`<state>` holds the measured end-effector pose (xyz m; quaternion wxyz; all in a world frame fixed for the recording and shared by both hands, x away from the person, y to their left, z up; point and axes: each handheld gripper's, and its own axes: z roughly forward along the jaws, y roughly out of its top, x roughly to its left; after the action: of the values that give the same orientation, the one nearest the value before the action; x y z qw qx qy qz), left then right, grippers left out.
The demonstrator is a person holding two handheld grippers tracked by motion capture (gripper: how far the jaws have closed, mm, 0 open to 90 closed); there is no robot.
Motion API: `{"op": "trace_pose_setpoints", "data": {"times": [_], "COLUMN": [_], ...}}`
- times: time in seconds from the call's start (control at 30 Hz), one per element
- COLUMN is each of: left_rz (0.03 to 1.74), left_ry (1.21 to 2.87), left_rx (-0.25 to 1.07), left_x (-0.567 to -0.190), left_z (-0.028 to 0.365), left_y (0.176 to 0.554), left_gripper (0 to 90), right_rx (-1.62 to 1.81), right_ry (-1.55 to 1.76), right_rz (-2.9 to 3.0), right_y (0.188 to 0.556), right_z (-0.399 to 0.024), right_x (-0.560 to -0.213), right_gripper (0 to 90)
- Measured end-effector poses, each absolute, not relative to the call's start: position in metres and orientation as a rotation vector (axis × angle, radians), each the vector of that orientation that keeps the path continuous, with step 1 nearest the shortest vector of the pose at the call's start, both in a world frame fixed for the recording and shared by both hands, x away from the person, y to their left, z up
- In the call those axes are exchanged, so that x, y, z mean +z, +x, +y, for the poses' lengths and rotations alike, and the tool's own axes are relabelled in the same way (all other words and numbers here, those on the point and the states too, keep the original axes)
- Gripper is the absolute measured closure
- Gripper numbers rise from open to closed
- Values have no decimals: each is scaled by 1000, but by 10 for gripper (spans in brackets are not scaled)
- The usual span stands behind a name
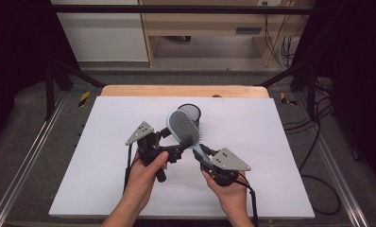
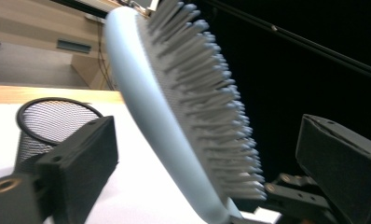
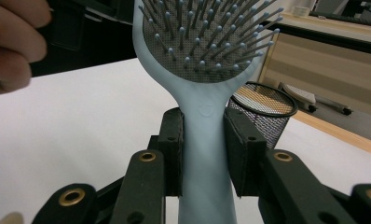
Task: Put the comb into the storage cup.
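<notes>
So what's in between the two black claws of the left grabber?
The hairbrush head. In the left gripper view it stands between the left gripper's open jaws, bristles facing the right-hand jaw. Neither jaw seems to touch it. The right gripper holds its handle.

Most of the white bench (image 1: 106,179) lies bare to the left, right and front of both hands. At mid-bench a mesh cup (image 1: 192,112) stands just behind the raised hairbrush (image 1: 182,126). The right tool (image 1: 206,161) clamps the brush handle, and the left tool (image 1: 181,147) straddles the brush head with jaws apart, crowding that spot.
</notes>
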<state>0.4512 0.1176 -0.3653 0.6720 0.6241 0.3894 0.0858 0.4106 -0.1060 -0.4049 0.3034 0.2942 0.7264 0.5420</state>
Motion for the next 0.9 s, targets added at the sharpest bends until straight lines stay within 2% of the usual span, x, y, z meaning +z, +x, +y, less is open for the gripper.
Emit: {"op": "trace_pose_setpoints", "data": {"times": [0.1,0.47,0.73,0.83,0.9], "left_rz": [893,905,939,962,968], "left_ry": [1380,1361,1336,1314,1309], "left_rx": [195,203,187,181,177], "left_x": [-364,-365,-370,-372,-373], "left_z": [120,118,116,117,118], "left_y": [451,451,452,452,453], "left_gripper": [134,181,253,369,385], "right_rx": [1433,1423,1419,1418,1418], "right_ry": [769,753,759,770,774], "right_rz": [1933,1941,1941,1948,1951], "right_y": [409,408,407,408,408], "right_z": [-102,-96,-95,-96,-96], "right_x": [-406,-408,-410,-412,-413], "right_gripper": [694,694,694,695,694]}}
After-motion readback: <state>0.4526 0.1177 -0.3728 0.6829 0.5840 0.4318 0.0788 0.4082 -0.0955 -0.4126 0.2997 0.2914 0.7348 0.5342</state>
